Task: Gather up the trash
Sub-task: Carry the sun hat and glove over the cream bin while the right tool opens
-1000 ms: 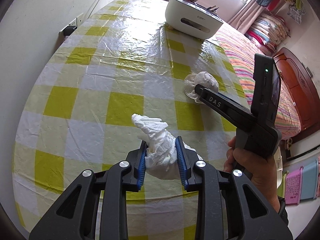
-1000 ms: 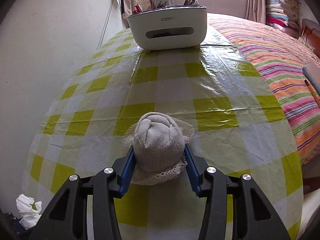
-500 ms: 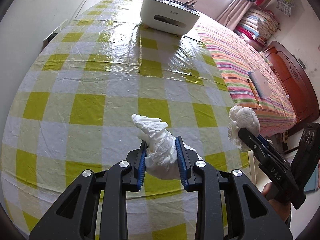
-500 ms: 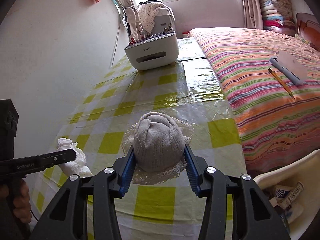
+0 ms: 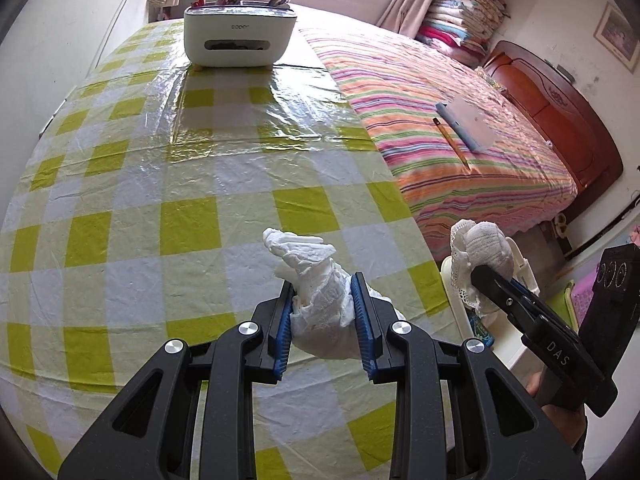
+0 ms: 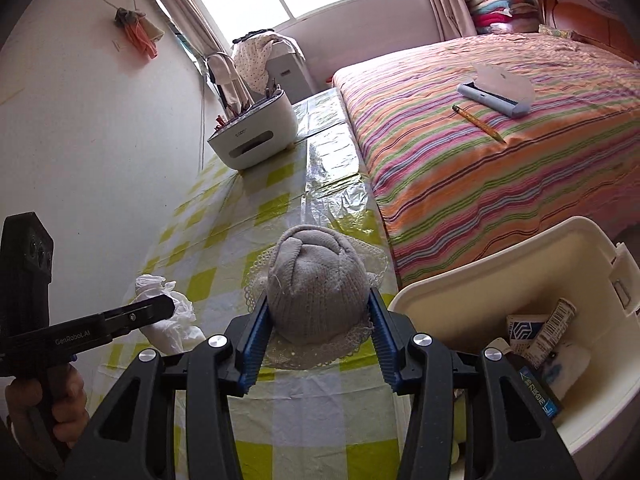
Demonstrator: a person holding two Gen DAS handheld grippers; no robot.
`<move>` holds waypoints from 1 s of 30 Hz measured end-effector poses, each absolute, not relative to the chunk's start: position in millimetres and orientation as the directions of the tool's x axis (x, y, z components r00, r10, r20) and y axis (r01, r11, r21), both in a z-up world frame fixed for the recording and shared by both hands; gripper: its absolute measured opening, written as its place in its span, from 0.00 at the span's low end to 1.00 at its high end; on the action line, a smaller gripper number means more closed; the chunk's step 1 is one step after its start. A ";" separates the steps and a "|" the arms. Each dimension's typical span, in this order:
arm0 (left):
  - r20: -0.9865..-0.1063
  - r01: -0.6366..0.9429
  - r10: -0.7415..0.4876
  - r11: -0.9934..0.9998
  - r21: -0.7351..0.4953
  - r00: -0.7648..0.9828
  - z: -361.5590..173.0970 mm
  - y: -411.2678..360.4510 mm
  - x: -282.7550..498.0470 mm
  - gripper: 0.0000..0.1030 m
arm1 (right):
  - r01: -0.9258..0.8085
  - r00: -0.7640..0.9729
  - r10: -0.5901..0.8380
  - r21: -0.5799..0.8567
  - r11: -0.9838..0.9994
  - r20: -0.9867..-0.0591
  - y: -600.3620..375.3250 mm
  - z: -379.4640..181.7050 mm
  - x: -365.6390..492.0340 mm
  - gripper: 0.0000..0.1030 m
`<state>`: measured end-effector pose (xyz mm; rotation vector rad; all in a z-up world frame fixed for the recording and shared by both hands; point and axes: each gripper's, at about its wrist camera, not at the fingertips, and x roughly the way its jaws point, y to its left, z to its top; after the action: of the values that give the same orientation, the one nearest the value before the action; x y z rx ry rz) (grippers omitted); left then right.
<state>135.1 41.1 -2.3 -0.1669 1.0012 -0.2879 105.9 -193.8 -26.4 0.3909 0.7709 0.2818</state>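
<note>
My left gripper [image 5: 322, 284] is shut on a crumpled white tissue [image 5: 316, 280], held above the near part of the yellow-checked table [image 5: 160, 184]. My right gripper [image 6: 318, 300] is shut on a balled grey knit sock with a lace trim [image 6: 316, 284], just past the table's right edge. From the left wrist view that sock [image 5: 486, 244] and the right gripper [image 5: 478, 270] show at the right. From the right wrist view the tissue [image 6: 160, 304] and the left gripper [image 6: 172, 308] show at the left. A cream trash bin [image 6: 472, 276] stands low on the right, holding several cartons and wrappers.
A white desk organizer [image 5: 240, 36] with pens stands at the table's far end. A striped bed [image 5: 440, 112] runs along the table's right side, with a pencil [image 5: 450, 142] and a grey device [image 5: 466, 124] lying on it. A wall borders the left side.
Both grippers have carried their loads toward the table's right edge. The right gripper lifted the sock off the table and now hangs beside the bin, which has come into view.
</note>
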 end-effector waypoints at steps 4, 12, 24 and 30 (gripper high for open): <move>-0.802 0.200 -0.319 0.947 -0.251 0.505 0.3 20.2 130.9 0.27 | -0.077 0.703 0.379 0.466 0.882 -0.601 -208.8 -24.1 102.0 0.44; -0.799 0.266 -0.322 0.941 -0.210 0.507 0.6 -9.5 122.7 0.27 | -0.031 0.738 0.364 0.510 0.860 -0.569 -238.6 -19.4 94.0 0.44; -0.793 0.317 -0.357 0.923 -0.218 0.493 -1.1 -42.6 120.8 0.27 | 0.001 0.755 0.352 0.539 0.843 -0.552 -261.8 -21.0 83.7 0.45; -0.788 0.373 -0.359 0.910 -0.178 0.500 -2.9 -63.0 112.1 0.28 | 0.035 0.772 0.335 0.562 0.826 -0.540 -282.0 -22.4 76.3 0.45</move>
<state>112.1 -63.0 -2.9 0.0162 0.9495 -0.4430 76.3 -282.0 -22.4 0.5856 0.6775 0.1725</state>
